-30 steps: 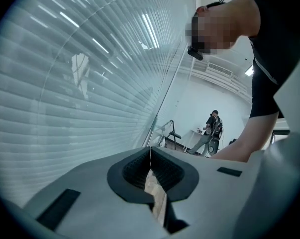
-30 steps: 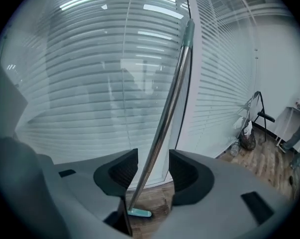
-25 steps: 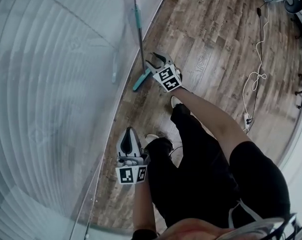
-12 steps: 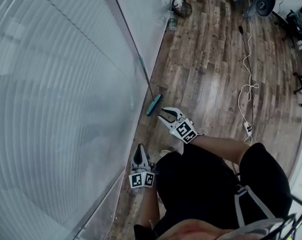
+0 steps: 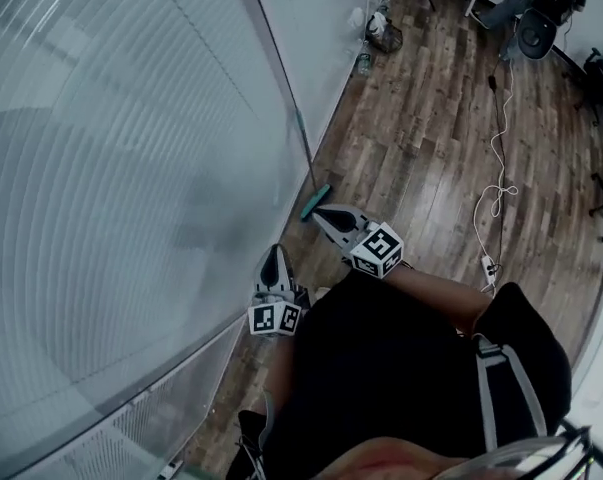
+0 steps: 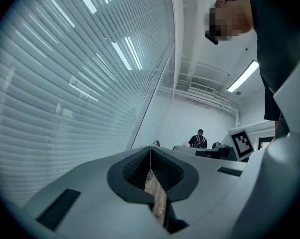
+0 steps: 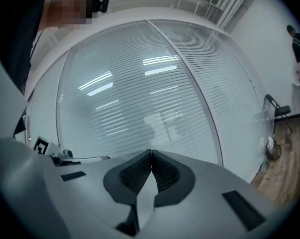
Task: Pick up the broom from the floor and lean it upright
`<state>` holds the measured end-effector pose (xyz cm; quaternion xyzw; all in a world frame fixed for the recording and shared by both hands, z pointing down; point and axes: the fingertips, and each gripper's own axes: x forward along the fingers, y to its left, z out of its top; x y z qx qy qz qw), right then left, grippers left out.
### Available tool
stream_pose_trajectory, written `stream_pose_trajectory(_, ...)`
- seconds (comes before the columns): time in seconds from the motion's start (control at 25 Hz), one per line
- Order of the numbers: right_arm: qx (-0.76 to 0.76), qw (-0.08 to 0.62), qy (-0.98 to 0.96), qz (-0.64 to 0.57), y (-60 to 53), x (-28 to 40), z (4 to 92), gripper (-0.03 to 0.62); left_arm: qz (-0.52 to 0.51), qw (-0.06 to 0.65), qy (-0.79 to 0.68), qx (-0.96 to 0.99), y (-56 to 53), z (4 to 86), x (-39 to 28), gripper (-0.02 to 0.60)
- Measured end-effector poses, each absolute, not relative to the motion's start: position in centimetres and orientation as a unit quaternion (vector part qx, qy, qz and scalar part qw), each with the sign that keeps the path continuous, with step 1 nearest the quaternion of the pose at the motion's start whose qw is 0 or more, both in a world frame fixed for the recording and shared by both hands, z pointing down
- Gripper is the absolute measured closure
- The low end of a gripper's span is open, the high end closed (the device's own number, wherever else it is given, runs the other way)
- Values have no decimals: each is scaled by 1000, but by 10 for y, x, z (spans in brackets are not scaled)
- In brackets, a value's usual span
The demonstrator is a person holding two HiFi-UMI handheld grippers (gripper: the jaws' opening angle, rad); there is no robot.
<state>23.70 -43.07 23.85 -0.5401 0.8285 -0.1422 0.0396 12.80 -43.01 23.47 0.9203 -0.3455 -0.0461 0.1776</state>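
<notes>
Head view, looking steeply down. A long broom [image 5: 301, 128] w/ a thin dark pole and a flat teal head [image 5: 315, 202] stands upright at frame centre. Its head is on the brown wood-plank floor [image 5: 431, 138]. Its pole runs up and left, leaning on the frosted glass wall w/ horizontal blinds [image 5: 131, 168] that fills the left half of the frame. Judging by this, the task looks done.

The left gripper [image 5: 272, 254], grey and white w/ a marker cube, is low centre and well clear of the broom. In its own view [image 6: 150, 151] the ribbed pads are clenched together on nothing. The right gripper [image 5: 319, 212] points at the teal head from just below and right of it; whether it touches can't be told. In its own view [image 7: 150, 153] the jaws are pressed together, also empty, facing the glass.

A white cable [image 5: 496, 178] loops on the floor at right, away from the broom.

Handling, as a guess: the broom is prob. light, w/ a stiff, narrow, smooth pole. That pole could slide sideways along the glass, and the head could skid out on the glossy planks. The best hold looks like the pole's lower half, above the teal collar, w/ the pads square across it. The flat head is a poor place to grip.
</notes>
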Motion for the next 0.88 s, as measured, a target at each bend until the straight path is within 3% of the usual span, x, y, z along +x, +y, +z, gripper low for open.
stream_pose_trajectory(0.36, -496, 61, 865, -34, -425, 218, 158, 576, -77, 94, -402, 908, -428, 156, 140, 563)
stream_pose_trajectory(0.88, -490, 30, 869, 57, -409, 161, 127, 576, -88, 38, -465, 880, -422, 137, 98, 563)
